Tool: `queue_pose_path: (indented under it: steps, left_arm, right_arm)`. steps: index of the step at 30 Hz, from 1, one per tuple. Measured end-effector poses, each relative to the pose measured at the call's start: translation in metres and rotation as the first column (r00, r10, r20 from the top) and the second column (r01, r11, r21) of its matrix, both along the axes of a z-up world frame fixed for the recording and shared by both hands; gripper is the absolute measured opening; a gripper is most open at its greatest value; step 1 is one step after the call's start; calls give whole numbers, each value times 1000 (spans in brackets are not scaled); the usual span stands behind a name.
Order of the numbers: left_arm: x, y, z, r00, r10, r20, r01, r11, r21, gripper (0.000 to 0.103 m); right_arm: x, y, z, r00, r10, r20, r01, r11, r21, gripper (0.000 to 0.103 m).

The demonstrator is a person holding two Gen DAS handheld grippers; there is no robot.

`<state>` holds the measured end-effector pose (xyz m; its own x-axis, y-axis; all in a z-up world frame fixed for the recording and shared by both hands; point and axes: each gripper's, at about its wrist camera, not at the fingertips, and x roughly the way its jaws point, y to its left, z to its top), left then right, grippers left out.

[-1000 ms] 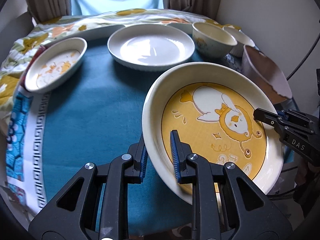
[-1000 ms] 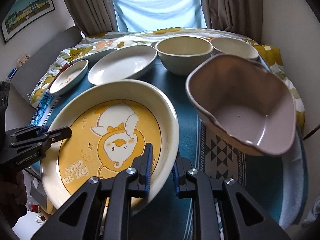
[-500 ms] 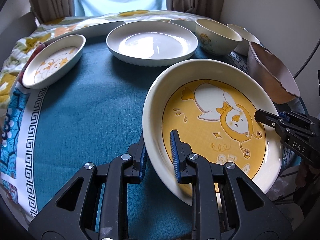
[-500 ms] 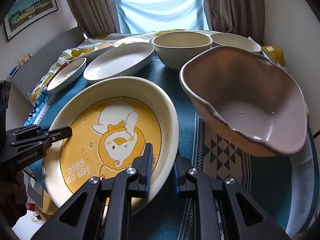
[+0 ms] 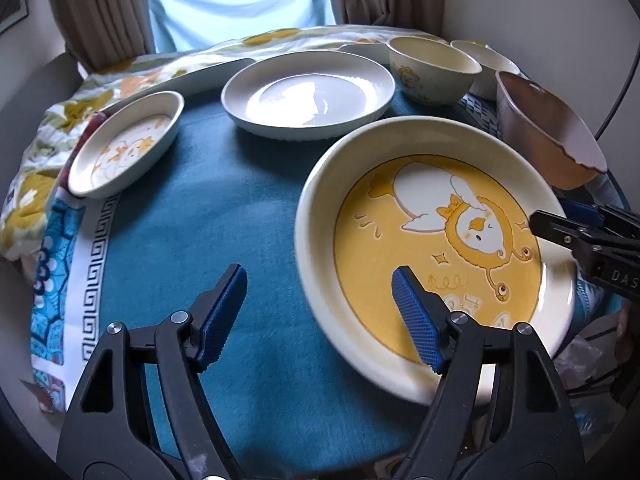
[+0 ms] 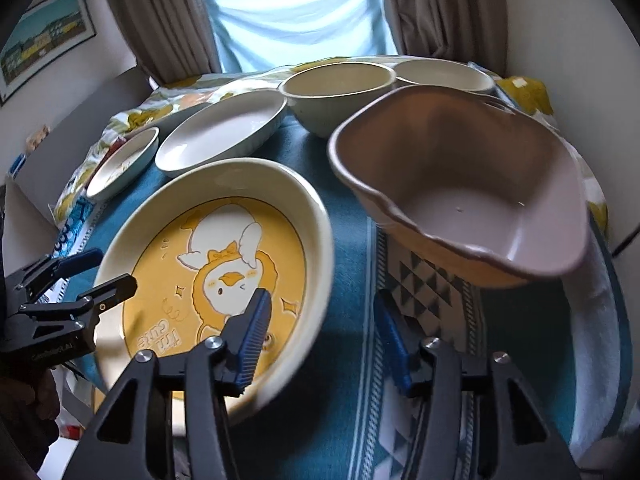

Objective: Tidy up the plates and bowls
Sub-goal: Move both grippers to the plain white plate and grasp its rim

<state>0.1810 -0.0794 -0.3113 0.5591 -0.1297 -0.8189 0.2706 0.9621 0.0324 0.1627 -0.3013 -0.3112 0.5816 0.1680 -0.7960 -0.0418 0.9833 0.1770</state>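
Left wrist view: the left gripper [image 5: 318, 302] stands wide at the bottom of the frame; its jaws have just been opening, and the rim of the yellow duck plate [image 5: 436, 240] lies between the pads, untouched. This plate rests on the teal cloth [image 5: 208, 220] at centre right. Right wrist view: the right gripper [image 6: 322, 338] has likewise just been opening, its pads standing apart on either side of the plate rim. A white plate [image 5: 308, 98], a small oval dish [image 5: 124, 146] and a brown bowl [image 6: 472, 184] sit further up the frame.
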Motion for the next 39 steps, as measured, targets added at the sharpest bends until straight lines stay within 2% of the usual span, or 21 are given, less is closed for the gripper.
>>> queue_pose_path:
  steps: [4, 9, 10, 11, 12, 13, 15, 18, 21, 24, 27, 30, 34, 39]
  left_arm:
    - [-12, 7, 32, 1000, 18, 17, -17, 1000, -10, 73]
    - [-32, 13, 99, 995, 35, 95, -32, 999, -32, 73]
    - [-36, 15, 113, 993, 40, 115, -37, 999, -35, 75]
    - [-38, 15, 124, 991, 46, 129, -41, 998, -39, 80]
    - [-42, 17, 139, 987, 53, 150, -46, 998, -46, 85]
    - [-45, 19, 150, 983, 63, 174, -55, 997, -49, 95]
    - [-50, 24, 170, 969, 85, 232, -73, 995, -62, 102]
    - [-47, 34, 191, 954, 90, 287, -70, 995, -77, 103]
    - [-29, 43, 201, 958, 67, 277, -48, 996, -75, 103]
    - [-2, 55, 205, 964, 51, 262, -27, 995, -96, 103]
    - [33, 69, 200, 976, 44, 214, -19, 993, -120, 103]
    - [74, 81, 189, 988, 19, 152, 4, 989, -150, 103]
    - [131, 89, 165, 997, -45, 68, 56, 982, -178, 103]
    - [197, 86, 125, 987, -154, -41, 144, 972, -186, 102]
  right_arm:
    - [-16, -3, 25, 1000, -9, 8, 9, 1000, 18, 49]
    - [-32, 5, 85, 996, 32, 83, -33, 999, 13, 50]
    - [-34, 7, 99, 994, 43, 102, -45, 999, 15, 60]
    - [-36, 9, 113, 991, 53, 124, -55, 998, 14, 85]
    - [-37, 12, 128, 986, 65, 152, -68, 998, 16, 99]
    - [-38, 13, 136, 983, 73, 169, -77, 997, 17, 103]
    - [-39, 17, 158, 967, 89, 237, -96, 995, 19, 103]
    - [-33, 23, 177, 951, 98, 295, -107, 994, 16, 103]
    - [-21, 32, 184, 951, 94, 294, -96, 995, -8, 103]
    - [-11, 46, 190, 946, 103, 306, -89, 994, -59, 103]
    - [14, 58, 186, 967, 88, 239, -68, 994, -88, 103]
    - [43, 62, 172, 988, 20, 154, -16, 1000, -27, 103]
    - [86, 69, 144, 997, -57, 53, 55, 998, 36, 103]
    - [131, 83, 106, 991, -123, -47, 125, 991, 43, 103]
